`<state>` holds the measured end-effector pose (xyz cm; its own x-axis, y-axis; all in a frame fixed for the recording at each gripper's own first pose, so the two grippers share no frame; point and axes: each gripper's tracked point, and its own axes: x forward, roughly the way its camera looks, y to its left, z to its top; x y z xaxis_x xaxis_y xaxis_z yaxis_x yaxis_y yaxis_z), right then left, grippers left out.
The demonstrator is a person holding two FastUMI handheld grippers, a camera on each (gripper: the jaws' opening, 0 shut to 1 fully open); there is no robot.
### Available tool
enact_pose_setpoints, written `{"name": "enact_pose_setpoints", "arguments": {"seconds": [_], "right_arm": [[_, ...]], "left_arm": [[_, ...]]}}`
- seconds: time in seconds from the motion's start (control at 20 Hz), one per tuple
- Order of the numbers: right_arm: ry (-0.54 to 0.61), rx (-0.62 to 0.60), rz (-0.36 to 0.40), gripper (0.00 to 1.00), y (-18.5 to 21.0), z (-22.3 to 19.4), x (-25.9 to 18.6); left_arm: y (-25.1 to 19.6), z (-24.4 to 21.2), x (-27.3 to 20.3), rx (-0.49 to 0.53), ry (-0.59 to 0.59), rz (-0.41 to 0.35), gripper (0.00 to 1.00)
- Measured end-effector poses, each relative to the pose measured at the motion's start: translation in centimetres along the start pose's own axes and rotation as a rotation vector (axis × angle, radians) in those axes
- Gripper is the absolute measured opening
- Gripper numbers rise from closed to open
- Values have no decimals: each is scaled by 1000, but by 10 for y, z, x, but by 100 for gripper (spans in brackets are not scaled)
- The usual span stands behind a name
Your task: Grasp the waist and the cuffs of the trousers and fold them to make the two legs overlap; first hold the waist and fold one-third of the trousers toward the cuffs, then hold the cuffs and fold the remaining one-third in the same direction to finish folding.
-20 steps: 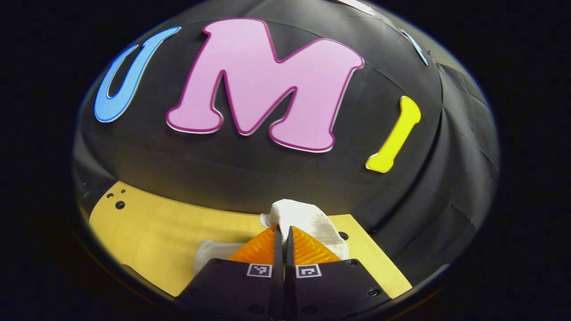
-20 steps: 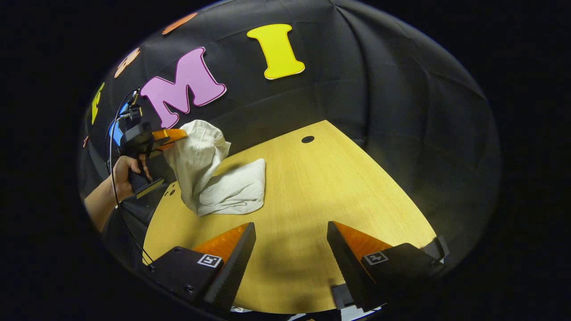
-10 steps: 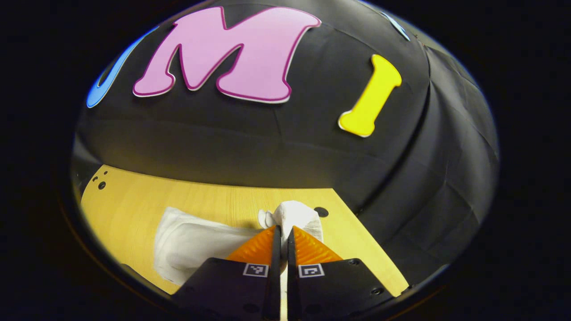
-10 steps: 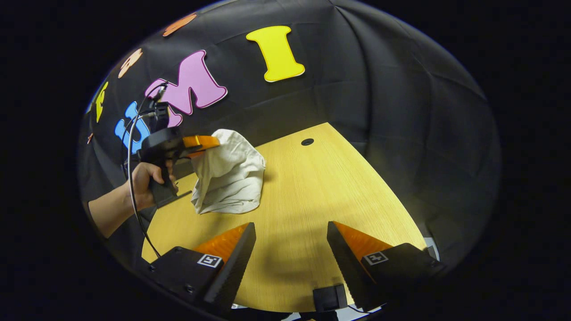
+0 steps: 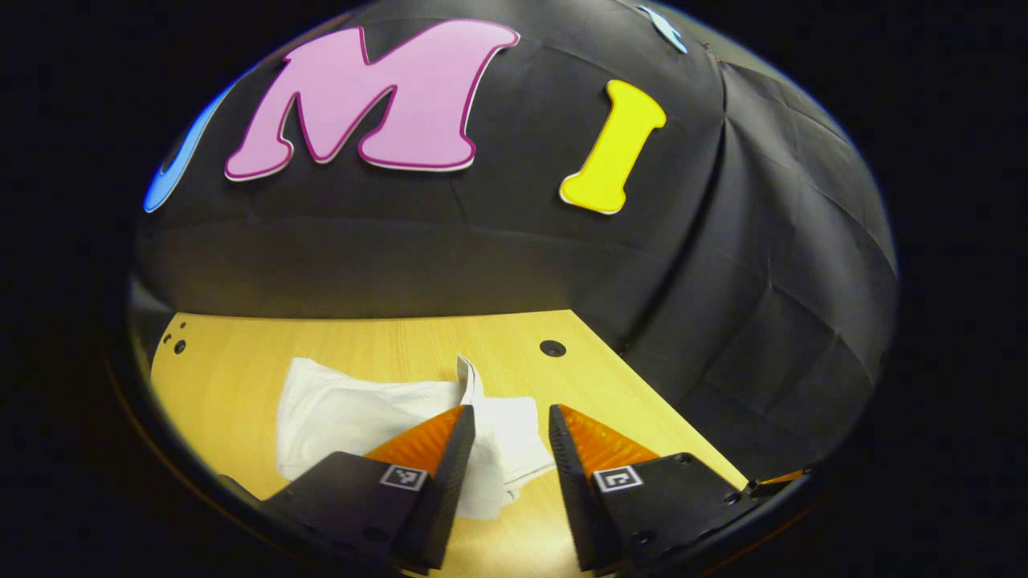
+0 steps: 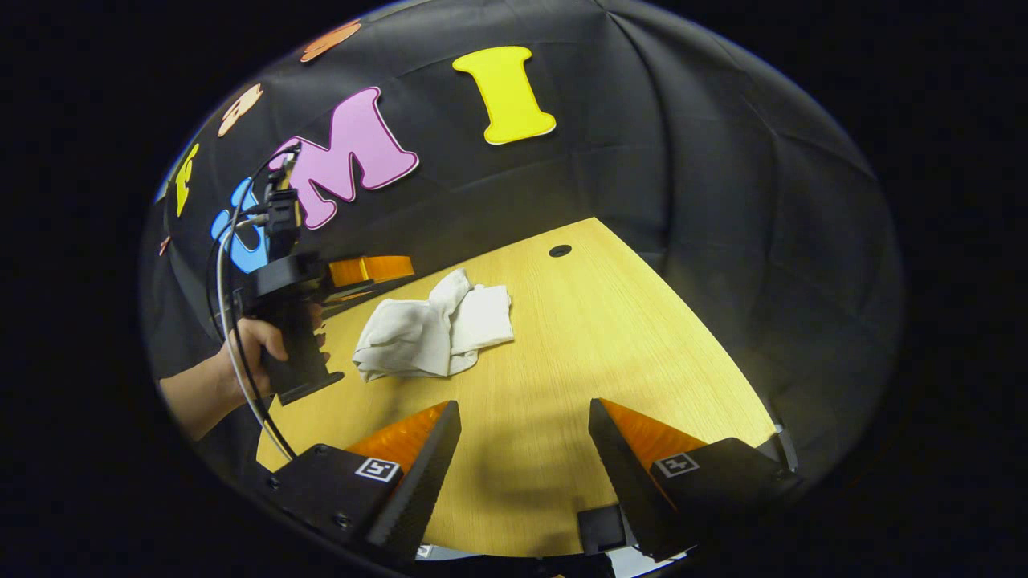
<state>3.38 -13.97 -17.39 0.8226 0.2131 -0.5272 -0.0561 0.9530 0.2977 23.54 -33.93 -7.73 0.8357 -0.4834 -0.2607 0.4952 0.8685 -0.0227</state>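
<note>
On the pale wooden table (image 6: 578,353), the crumpled white cloth trousers (image 6: 434,329) lie loosely folded. Left gripper (image 5: 510,425) and right gripper (image 6: 522,417) both gape, holding nothing. Judged best: regrasp the raised flap and flatten it squarely.

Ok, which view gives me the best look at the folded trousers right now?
The right gripper view: the whole trousers bundle lies unobstructed on the table, every edge visible. In the left gripper view the open left gripper hovers over the trousers, its fingers hiding the near edge.
</note>
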Motion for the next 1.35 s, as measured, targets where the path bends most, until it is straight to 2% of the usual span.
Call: {"name": "enact_pose_setpoints", "arguments": {"seconds": [0.05, 0.1, 0.2, 0.45, 0.85, 1.05, 1.2, 1.35], "right_arm": [[-2, -6, -3, 98, 3, -2, -3], [-4, -7, -3, 98, 9, -1, -4], [-12, -3, 6, 99, 26, -1, -13], [-38, -60, 33, 98, 69, -8, -35], [-76, -141, 83, 98, 125, -40, -88], [-73, -182, 106, 98, 149, -59, -106], [-94, -187, 118, 99, 167, -66, -117], [-116, -195, 123, 98, 181, -72, -126]], "left_arm": [[3, 3, -16, 19, -20, 0, 69], [11, 5, -32, 45, -43, 12, 85], [23, 9, -69, 91, -87, 45, 95], [47, 4, -175, 84, -186, 149, 96], [98, -58, -323, 42, -233, 311, 96], [104, -86, -372, -36, -256, 370, 96], [103, -110, -396, -97, -241, 362, 96], [119, -117, -416, -93, -236, 399, 96]]}}
